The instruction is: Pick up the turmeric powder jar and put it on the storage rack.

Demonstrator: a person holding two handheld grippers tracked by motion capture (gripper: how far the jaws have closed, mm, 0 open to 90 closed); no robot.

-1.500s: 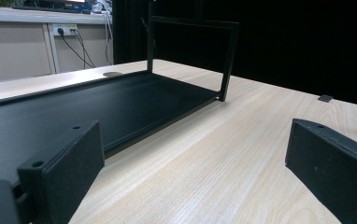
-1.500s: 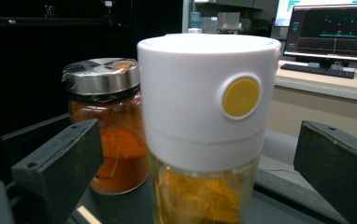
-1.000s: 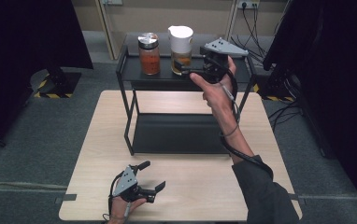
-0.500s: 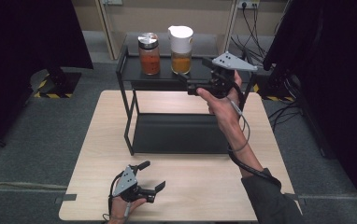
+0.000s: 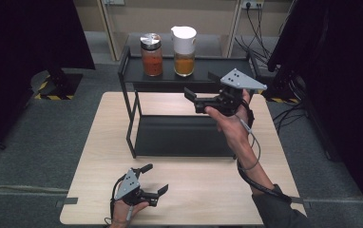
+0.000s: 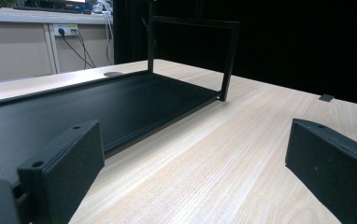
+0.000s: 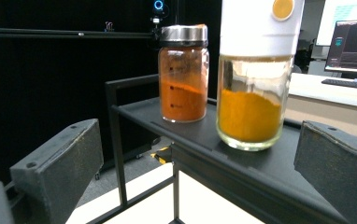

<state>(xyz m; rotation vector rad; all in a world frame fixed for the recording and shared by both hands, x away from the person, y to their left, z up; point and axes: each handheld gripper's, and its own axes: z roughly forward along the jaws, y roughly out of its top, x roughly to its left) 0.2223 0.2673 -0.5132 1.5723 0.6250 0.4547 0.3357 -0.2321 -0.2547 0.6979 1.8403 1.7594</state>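
Note:
Two jars stand side by side on the top shelf (image 5: 167,81) of a black two-tier rack. One has a silver lid and red-orange powder (image 5: 151,59) (image 7: 183,88); the other has a white lid and yellow-orange powder (image 5: 184,54) (image 7: 251,102). My right gripper (image 5: 200,85) (image 7: 200,140) is held in the air just in front of the shelf, open and empty, and faces the jars without touching them. My left gripper (image 5: 156,178) (image 6: 197,149) rests open on the table's front edge, pointing at the rack's lower shelf (image 6: 97,102).
The rack stands at the back middle of a light wooden table (image 5: 103,142), and its lower shelf (image 5: 184,135) is bare. A cable (image 5: 253,152) trails along the right forearm. Cables and wall sockets lie beyond the table, with dark curtains on both sides.
My right gripper has drawn back from the white-lidded jar toward the person and a little lower. Both jars stay put. The left gripper has not moved.

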